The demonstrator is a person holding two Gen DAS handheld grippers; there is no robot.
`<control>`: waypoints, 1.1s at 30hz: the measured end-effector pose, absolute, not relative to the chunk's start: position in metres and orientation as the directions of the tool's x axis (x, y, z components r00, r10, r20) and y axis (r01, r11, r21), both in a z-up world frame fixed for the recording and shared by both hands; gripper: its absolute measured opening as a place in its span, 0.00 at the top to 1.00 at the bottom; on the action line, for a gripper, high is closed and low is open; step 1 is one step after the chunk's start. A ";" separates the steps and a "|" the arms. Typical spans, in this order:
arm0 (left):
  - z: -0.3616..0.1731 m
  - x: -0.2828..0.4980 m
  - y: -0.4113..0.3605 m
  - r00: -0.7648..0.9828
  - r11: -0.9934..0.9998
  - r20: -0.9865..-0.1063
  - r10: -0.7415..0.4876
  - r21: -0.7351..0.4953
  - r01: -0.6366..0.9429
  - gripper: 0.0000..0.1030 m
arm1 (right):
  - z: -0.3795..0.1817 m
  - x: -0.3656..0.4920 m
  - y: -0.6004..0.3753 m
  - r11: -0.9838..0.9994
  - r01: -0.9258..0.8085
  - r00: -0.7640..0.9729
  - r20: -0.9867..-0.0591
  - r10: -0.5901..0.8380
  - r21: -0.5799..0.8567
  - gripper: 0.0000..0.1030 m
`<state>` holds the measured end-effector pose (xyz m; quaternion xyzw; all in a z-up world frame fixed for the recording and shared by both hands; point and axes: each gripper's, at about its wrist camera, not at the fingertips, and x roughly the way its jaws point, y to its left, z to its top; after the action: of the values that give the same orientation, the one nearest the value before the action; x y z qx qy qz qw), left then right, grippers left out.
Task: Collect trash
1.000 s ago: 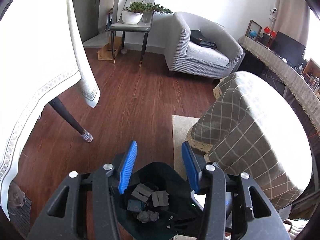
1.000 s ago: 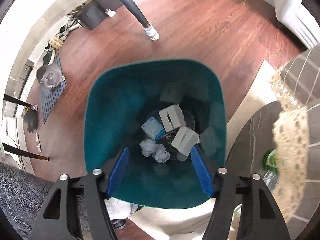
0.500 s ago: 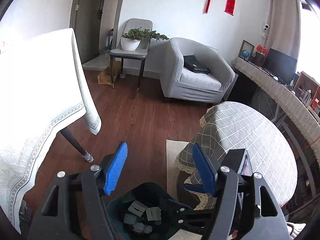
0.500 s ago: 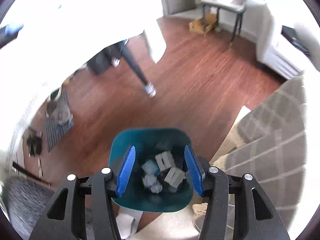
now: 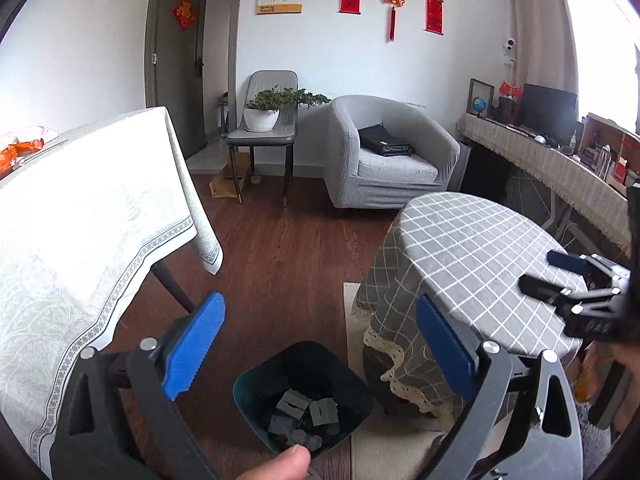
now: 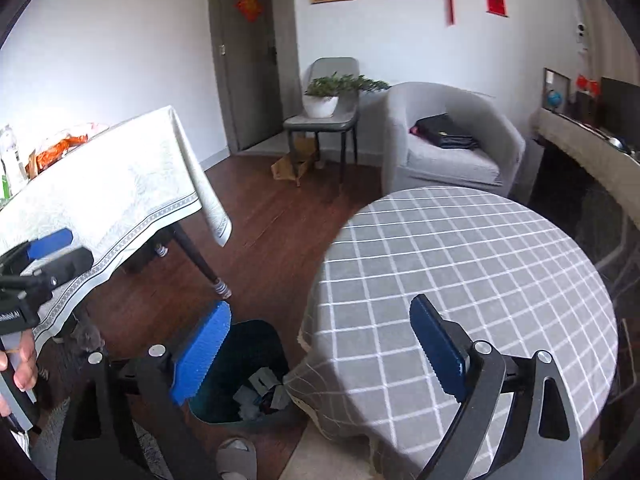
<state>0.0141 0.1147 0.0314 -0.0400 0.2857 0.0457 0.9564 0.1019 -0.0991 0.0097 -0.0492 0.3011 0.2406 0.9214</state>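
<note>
In the left wrist view, the left gripper was held level above the floor, its blue fingers spread wide and empty. Below it stood the teal trash bin beside the round checkered table, grey scraps of trash lying inside.

In the right wrist view, the right gripper hung over the table's edge, fingers parted, gripping nothing. The bin sat low, between both tables.
</note>
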 end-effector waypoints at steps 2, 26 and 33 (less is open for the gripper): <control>0.019 0.005 0.109 0.822 0.993 -0.564 0.080 -0.031 -0.118 0.04 | 0.011 0.085 -0.125 0.900 -0.434 0.739 -0.560 0.374 0.029 0.05; -0.021 -0.034 0.082 0.793 0.985 -0.591 0.146 0.011 -0.174 0.04 | -0.022 0.008 -0.250 0.953 -0.300 0.839 -0.461 0.289 0.050 0.03; -0.026 -0.032 0.084 0.771 0.983 -0.622 0.138 -0.008 -0.183 0.04 | -0.023 0.009 -0.253 0.943 -0.320 0.821 -0.468 0.327 0.096 0.03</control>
<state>-0.0315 0.0843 -0.0263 -0.0343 0.3276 0.0855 0.9403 0.0087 -0.2535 -0.0231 0.0066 0.2465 0.1694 0.9542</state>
